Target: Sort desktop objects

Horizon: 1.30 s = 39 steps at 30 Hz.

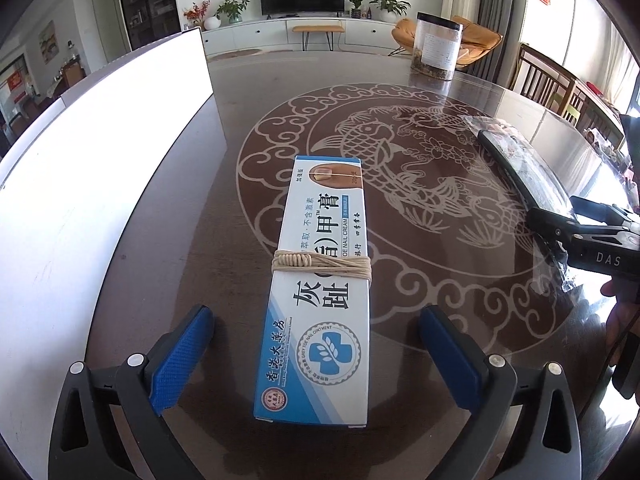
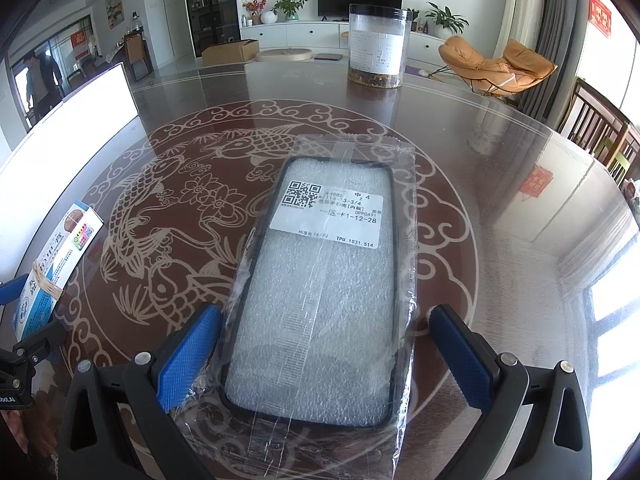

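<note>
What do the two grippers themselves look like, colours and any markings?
Both match: the left gripper and right gripper have black plastic frames with silver screws and blue textured pads on the fingers. Seen from the left camera, the right gripper's black body carries white letters, DAS.

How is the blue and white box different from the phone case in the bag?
The box is printed cardboard, blue and white; the phone case is black-rimmed, sealed in a clear plastic bag. The box has string tied around it; the phone case carries a white sticker. The box looks thicker, the phone case flatter. Both lie on the table, each between open gripper fingers.
</note>
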Available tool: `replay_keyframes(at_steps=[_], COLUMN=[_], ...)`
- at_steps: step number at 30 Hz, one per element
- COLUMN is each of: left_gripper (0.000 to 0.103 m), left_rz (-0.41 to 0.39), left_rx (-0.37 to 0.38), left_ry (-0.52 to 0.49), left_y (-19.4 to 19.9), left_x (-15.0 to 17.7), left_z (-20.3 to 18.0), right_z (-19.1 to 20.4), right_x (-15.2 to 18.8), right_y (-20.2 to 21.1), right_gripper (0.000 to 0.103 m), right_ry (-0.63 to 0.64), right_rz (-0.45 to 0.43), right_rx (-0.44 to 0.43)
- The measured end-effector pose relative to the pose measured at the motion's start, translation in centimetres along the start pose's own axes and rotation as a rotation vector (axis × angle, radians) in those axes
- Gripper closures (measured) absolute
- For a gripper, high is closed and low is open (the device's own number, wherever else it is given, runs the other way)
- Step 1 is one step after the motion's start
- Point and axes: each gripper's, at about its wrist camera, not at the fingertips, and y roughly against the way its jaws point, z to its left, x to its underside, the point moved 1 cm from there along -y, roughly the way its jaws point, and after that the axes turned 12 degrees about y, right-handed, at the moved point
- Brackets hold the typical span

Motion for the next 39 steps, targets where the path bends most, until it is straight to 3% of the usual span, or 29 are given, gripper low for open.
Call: replay_keyframes(at_steps=[39], left_gripper=[0.000], left_rz=[-0.005], left_rx=[0.004], left_ry=[0.005], left_y=[-0.15], left_x=[-0.01], left_z=[-0.14], right_z=[-0.04], right_x=[0.04], right_y=[-0.14], right_gripper=[0.000], right_ry=[-0.001], right_rz=[0.000], right_rx=[-0.002])
